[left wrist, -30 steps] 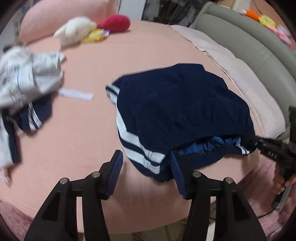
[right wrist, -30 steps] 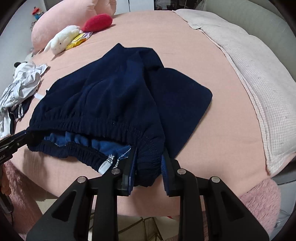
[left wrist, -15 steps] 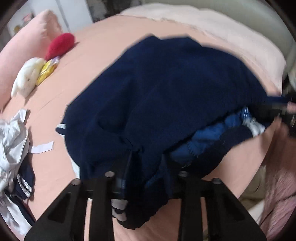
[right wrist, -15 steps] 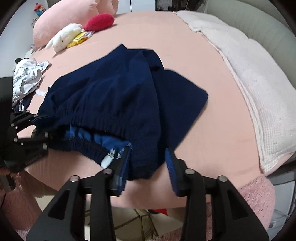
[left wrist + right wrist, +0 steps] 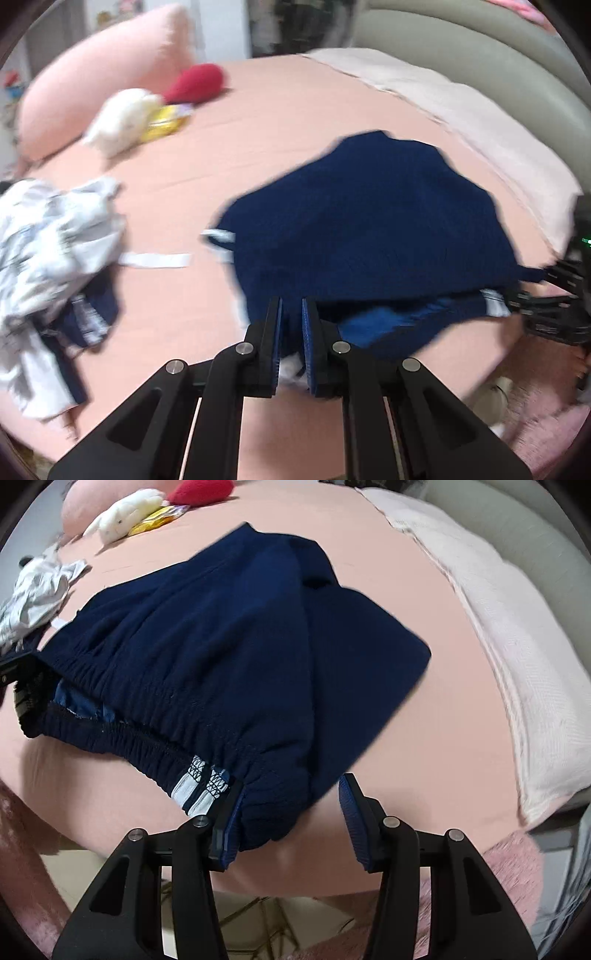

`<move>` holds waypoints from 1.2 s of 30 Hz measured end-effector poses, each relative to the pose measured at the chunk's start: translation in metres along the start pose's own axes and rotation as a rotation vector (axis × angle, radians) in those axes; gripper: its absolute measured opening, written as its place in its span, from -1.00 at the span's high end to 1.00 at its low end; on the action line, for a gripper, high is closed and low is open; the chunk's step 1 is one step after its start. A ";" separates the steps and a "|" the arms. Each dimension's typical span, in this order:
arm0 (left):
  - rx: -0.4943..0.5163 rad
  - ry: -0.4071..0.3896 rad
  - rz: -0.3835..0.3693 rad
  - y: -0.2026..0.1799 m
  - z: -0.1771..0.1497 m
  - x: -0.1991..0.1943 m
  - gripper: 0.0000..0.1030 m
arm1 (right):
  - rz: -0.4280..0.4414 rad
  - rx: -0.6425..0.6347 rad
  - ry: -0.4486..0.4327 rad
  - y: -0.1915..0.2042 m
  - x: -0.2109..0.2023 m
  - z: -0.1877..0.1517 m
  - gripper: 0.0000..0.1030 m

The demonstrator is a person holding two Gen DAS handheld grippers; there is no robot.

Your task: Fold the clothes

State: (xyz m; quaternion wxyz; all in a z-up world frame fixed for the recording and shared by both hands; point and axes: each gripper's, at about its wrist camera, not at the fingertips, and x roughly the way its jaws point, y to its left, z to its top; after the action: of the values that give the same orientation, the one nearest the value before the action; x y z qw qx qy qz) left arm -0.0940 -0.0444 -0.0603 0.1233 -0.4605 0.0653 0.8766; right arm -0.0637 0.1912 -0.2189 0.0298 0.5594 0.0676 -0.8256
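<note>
The navy blue elastic-waisted shorts with white side stripes lay on the round pink-sheeted bed. The left claw was closing, clamped on their waistband corner. The right claw was opening, the other corner loose between its pads.

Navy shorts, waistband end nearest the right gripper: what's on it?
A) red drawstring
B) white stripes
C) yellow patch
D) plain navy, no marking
B: the navy shorts show white stripes on the elastic waistband just beside the right gripper.
</note>
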 end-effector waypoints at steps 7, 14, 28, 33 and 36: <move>0.102 0.058 -0.046 -0.021 -0.007 0.021 0.67 | 0.097 0.047 -0.001 -0.008 -0.004 -0.005 -0.04; 0.370 0.095 0.005 -0.048 -0.001 0.037 -0.07 | 0.174 0.133 -0.005 -0.023 -0.014 -0.008 -0.04; 0.087 -0.004 0.078 -0.003 0.019 -0.002 1.00 | 0.015 0.001 -0.020 -0.005 -0.026 -0.006 -0.06; 0.062 0.047 -0.031 0.011 0.003 0.003 0.98 | 0.030 -0.046 -0.032 0.013 -0.030 -0.007 -0.28; 0.170 0.076 -0.028 -0.005 -0.005 0.012 0.95 | 0.022 -0.014 -0.025 0.011 -0.028 -0.003 -0.28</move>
State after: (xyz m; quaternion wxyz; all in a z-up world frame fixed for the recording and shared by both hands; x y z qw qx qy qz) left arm -0.0948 -0.0390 -0.0732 0.1716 -0.4822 0.1375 0.8480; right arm -0.0488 0.1805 -0.1951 0.0438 0.5494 0.0670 -0.8317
